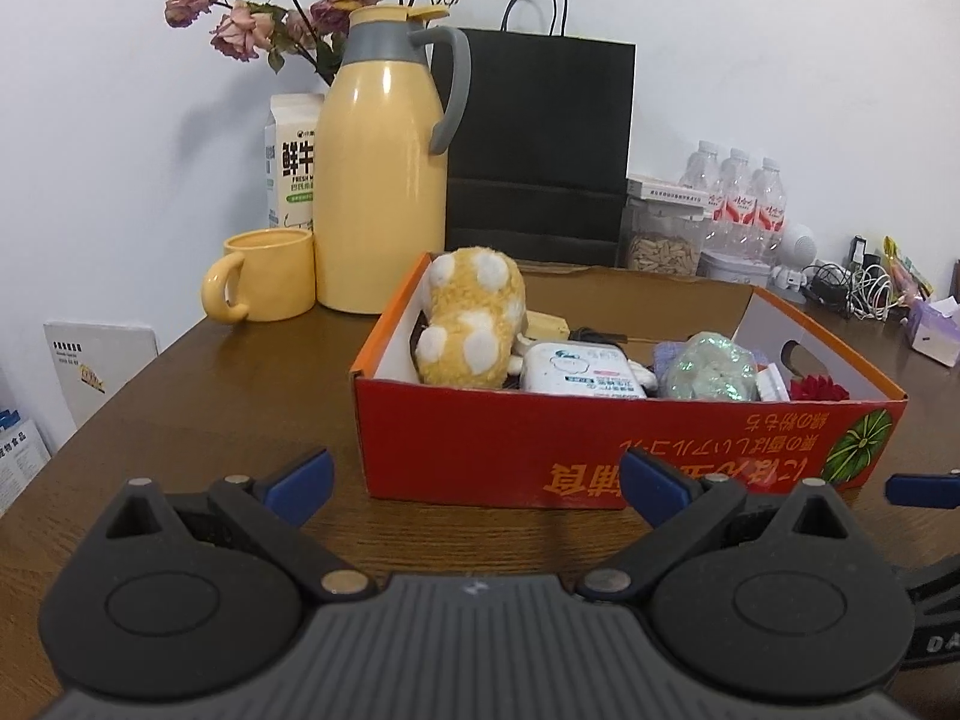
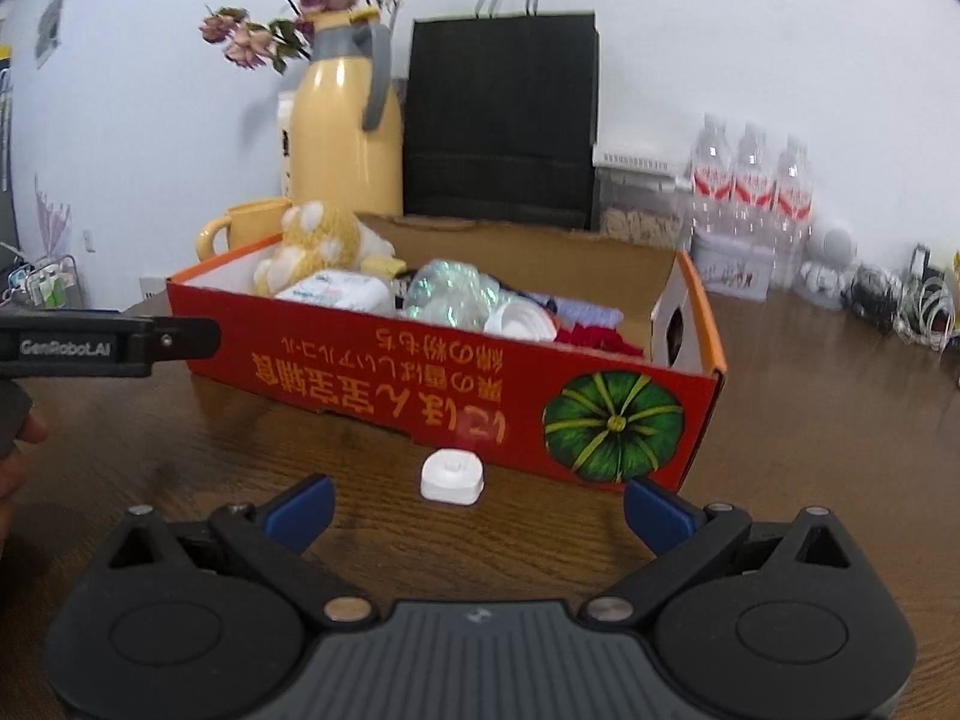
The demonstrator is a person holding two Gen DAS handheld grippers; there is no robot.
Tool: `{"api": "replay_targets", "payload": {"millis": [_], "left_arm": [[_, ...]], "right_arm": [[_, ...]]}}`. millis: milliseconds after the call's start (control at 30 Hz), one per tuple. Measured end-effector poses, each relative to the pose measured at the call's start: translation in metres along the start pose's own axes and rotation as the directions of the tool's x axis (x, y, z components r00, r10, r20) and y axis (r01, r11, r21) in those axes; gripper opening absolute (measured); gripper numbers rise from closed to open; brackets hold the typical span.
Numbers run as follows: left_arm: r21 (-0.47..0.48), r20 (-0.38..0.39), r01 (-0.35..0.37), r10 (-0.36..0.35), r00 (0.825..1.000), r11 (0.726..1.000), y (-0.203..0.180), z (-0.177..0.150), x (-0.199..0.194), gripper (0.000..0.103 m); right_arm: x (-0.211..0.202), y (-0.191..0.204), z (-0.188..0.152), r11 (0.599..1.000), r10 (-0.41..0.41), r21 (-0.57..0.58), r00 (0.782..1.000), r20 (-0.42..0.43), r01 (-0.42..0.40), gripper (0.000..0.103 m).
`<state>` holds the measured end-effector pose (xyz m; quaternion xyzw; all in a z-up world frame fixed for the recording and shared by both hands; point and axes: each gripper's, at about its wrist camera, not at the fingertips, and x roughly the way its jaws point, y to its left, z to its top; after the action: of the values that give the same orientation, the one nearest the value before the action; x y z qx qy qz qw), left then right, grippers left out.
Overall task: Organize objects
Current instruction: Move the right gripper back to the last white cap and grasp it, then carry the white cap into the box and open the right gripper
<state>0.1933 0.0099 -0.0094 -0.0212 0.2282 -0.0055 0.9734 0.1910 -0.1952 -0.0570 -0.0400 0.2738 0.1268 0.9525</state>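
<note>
Currently both my grippers, left (image 1: 477,483) and right (image 2: 478,507), gape empty; right faces the white cap (image 2: 452,474) lying near the red box (image 2: 420,384), presumably to box it.

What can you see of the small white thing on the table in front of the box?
The small white piece is a squarish block with rounded corners and a raised round knob on top, smooth like plastic. It lies flat on the brown wooden table, just in front of the red cardboard box, apart from it. The open right gripper sits just short of it, not touching. What it is cannot be told.
</note>
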Motion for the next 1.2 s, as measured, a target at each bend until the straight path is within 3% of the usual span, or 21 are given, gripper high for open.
{"api": "replay_targets", "payload": {"millis": [100,233,367,500,567,633,667,1200], "left_arm": [[-0.002,-0.001,0.002,-0.002,1.000,1.000,0.001,0.000,0.000,0.103],[-0.011,-0.001,0.004,-0.004,1.000,1.000,0.002,0.000,0.000,0.103],[-0.013,-0.007,0.008,-0.008,1.000,1.000,0.003,0.000,0.000,0.103],[-0.010,-0.008,0.012,-0.012,1.000,1.000,0.002,0.000,-0.001,0.103],[-0.010,-0.010,0.011,-0.011,1.000,1.000,0.002,0.000,0.000,0.103],[-0.010,-0.013,0.010,-0.011,1.000,1.000,0.002,-0.001,0.000,0.103],[-0.011,-0.014,0.011,-0.011,1.000,1.000,0.002,-0.001,0.000,0.103],[-0.009,-0.023,0.009,-0.009,1.000,1.000,0.002,-0.003,0.002,0.103]], "right_arm": [[0.010,0.002,0.002,1.000,0.007,0.019,0.999,-0.038,-0.006,0.094],[0.022,0.006,0.005,0.999,0.014,0.031,0.997,-0.070,-0.012,0.077],[0.033,0.009,0.010,0.998,0.002,0.055,0.996,-0.090,0.003,0.074],[0.039,0.012,0.014,0.998,-0.018,0.059,0.996,-0.091,0.023,0.064],[0.042,0.015,0.015,0.998,-0.022,0.053,0.996,-0.087,0.027,0.055],[0.042,0.017,0.016,0.998,-0.019,0.050,0.996,-0.082,0.023,0.032],[0.042,0.018,0.017,0.999,-0.019,0.047,0.997,-0.078,0.023,0.025],[0.021,0.027,0.011,1.000,-0.004,0.026,1.000,-0.006,0.004,0.025]]}}
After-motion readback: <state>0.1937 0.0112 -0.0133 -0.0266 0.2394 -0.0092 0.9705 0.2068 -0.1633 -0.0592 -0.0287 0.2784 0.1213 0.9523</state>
